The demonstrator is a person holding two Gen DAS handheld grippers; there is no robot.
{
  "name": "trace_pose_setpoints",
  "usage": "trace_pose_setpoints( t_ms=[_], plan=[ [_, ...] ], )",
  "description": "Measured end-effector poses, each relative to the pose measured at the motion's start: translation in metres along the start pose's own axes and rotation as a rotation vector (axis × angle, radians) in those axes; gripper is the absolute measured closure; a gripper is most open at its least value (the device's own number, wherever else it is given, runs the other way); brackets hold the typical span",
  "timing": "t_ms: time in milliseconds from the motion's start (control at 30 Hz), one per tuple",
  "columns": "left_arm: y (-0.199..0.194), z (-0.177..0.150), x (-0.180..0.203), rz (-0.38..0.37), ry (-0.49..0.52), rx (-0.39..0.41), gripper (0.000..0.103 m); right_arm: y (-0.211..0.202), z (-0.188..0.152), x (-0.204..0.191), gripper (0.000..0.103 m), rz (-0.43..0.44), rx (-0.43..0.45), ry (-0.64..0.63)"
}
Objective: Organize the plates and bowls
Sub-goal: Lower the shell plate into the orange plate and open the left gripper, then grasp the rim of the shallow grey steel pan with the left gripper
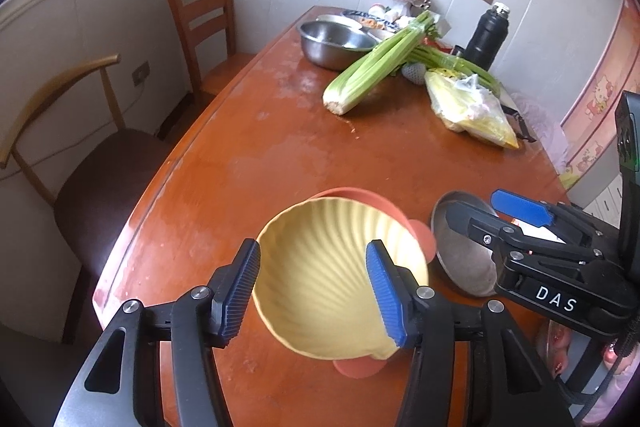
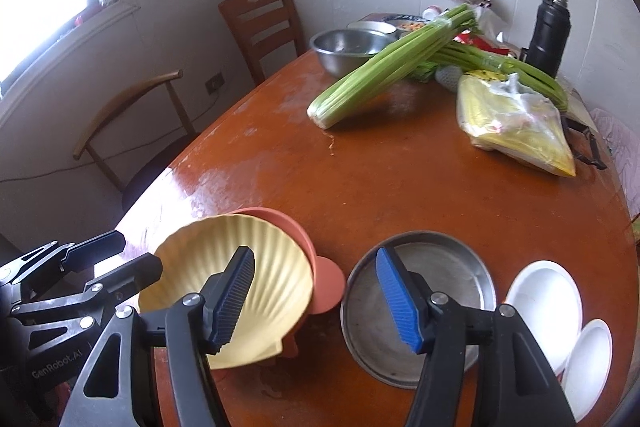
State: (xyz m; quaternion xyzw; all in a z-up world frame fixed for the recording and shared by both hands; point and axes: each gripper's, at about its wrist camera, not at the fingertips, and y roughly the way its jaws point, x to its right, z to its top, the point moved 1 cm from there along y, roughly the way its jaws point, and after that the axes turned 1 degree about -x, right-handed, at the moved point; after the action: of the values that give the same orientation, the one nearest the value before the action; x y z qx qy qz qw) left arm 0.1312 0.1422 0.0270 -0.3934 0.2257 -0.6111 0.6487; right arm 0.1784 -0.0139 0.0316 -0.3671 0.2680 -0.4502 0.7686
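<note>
On the near part of the orange-brown table [image 2: 360, 179] a yellow shell-ribbed bowl [image 2: 224, 291] is seen nested inside a terracotta-pink bowl [image 2: 316, 267], whose flat side handles stick out from beneath it. The stacking is judged to be deliberate: like is gathered with like so that space is saved. The left gripper [image 1: 312, 291] is held above this stack with its jaws spread; the yellow bowl's rim is framed between them but is not pressed, so the bowl appears to be released and resting in the pink one. Just right of the stack a shallow steel pan [image 2: 440, 267] lies flat on the table, and the right gripper [image 2: 316, 299] hovers over the gap between stack and pan, its jaws likewise spread and holding nothing. At the near right edge two white plates [image 2: 548, 291] are laid overlapping, apparently still to be sorted. At the far end a steel mixing bowl [image 2: 348, 47], celery [image 2: 384, 71], a bag of yellow food [image 2: 516, 123] and a black flask [image 2: 548, 35] are left apart from the work.
</note>
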Motion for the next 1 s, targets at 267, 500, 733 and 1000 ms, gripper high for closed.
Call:
trace_pose_setpoints(
  t_ms=[267,500,733,1000],
  plan=[
    [-0.011,0.001,0.02,-0.011,0.04,0.023,0.045,-0.024,-0.007,0.016,0.038,-0.005,0.041,0.042],
    [-0.015,0.0,0.043,-0.021,0.098,0.037,0.045,-0.041,-0.021,0.039,0.038,-0.022,0.059,0.105],
    [-0.017,0.002,0.068,-0.037,0.158,0.039,0.044,-0.054,-0.037,0.064,0.038,-0.033,0.063,0.169],
    [-0.011,0.011,0.1,-0.063,0.235,0.037,0.044,-0.068,-0.059,0.09,0.038,-0.051,0.066,0.237]
  ],
)
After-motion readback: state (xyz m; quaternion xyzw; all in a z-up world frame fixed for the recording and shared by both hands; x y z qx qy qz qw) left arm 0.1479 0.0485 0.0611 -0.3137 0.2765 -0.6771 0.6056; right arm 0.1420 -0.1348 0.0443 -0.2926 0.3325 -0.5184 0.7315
